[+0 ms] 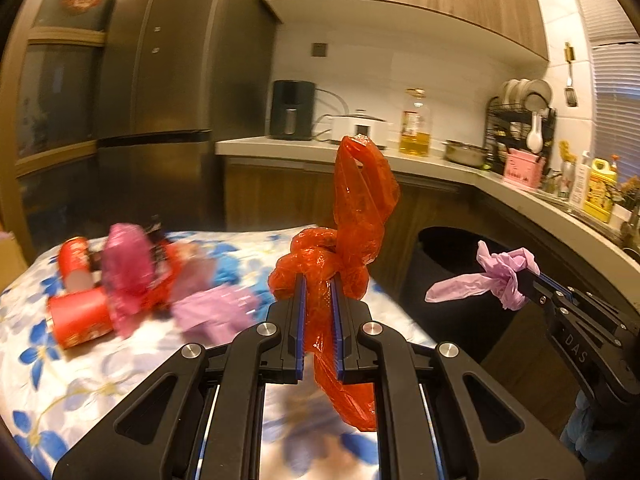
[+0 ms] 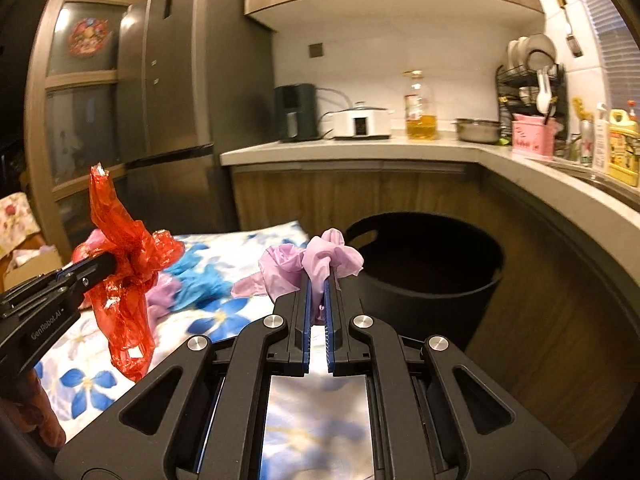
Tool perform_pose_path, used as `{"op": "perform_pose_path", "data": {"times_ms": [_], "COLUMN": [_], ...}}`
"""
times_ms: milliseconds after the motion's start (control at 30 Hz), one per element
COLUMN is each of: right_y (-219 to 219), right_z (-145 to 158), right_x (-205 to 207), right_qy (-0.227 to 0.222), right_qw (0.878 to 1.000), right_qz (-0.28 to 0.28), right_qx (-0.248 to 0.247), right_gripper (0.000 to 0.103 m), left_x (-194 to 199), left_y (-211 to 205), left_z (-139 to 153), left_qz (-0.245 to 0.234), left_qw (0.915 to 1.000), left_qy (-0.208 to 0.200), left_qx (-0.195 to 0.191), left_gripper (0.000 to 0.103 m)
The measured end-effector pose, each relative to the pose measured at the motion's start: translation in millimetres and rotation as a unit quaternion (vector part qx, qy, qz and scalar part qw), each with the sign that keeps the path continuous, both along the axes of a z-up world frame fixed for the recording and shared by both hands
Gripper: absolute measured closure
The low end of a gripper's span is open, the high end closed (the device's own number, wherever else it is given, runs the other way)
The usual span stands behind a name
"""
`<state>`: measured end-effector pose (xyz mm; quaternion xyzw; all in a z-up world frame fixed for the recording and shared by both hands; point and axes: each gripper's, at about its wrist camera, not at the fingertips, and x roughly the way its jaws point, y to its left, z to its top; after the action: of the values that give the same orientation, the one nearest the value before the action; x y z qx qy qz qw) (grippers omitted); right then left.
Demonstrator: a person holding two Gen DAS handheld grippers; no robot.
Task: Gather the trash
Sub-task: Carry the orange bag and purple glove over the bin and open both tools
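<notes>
My left gripper (image 1: 319,280) is shut on a knotted red plastic bag (image 1: 352,216) and holds it above the flowered tablecloth (image 1: 80,380); it also shows in the right wrist view (image 2: 124,264). My right gripper (image 2: 319,276) is shut on a crumpled light-purple bag (image 2: 320,258), held near the rim of a black bin (image 2: 432,264). In the left wrist view that purple bag (image 1: 496,276) hangs in front of the bin (image 1: 452,280). More trash lies on the table: red cans (image 1: 76,316), a pink bag (image 1: 124,268), a purple bag (image 1: 216,312).
A blue bag (image 2: 200,276) lies on the table. A counter (image 2: 360,148) runs behind and to the right with an air fryer (image 2: 296,112), a white cooker (image 2: 362,120), an oil bottle (image 2: 420,108), a pot and a dish rack. A fridge (image 2: 176,100) stands at the left.
</notes>
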<state>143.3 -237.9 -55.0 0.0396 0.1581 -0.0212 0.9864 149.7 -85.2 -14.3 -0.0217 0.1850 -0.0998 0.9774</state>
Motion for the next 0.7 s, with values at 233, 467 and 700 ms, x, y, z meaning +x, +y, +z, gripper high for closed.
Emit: {"op": "perform_pose_path", "data": {"times_ms": [233,467,700], "right_y": [-40.2,-69.9,-92.3], "right_z": [9.9,14.9,17.1], "right_x": [9.2,19.5,31.7], "right_qy": [-0.012,-0.016,-0.016], "right_qw": [0.999,0.997,0.995], "right_qz": [-0.046,-0.076,-0.094], "right_qx": [-0.001,-0.006,-0.003], "right_gripper": [0.098,0.098,0.098], "left_x": [19.3,41.4,63.6], "left_y": [-47.3,-85.3,-114.8], "left_z": [11.7,20.2,27.9], "left_qz": [-0.05,-0.083,-0.109], "left_qw": [0.9986,0.9963,0.9936], "left_qy": [-0.017,-0.023,-0.028], "left_qx": [0.005,-0.001,-0.011], "left_gripper": [0.092,0.092,0.092]}}
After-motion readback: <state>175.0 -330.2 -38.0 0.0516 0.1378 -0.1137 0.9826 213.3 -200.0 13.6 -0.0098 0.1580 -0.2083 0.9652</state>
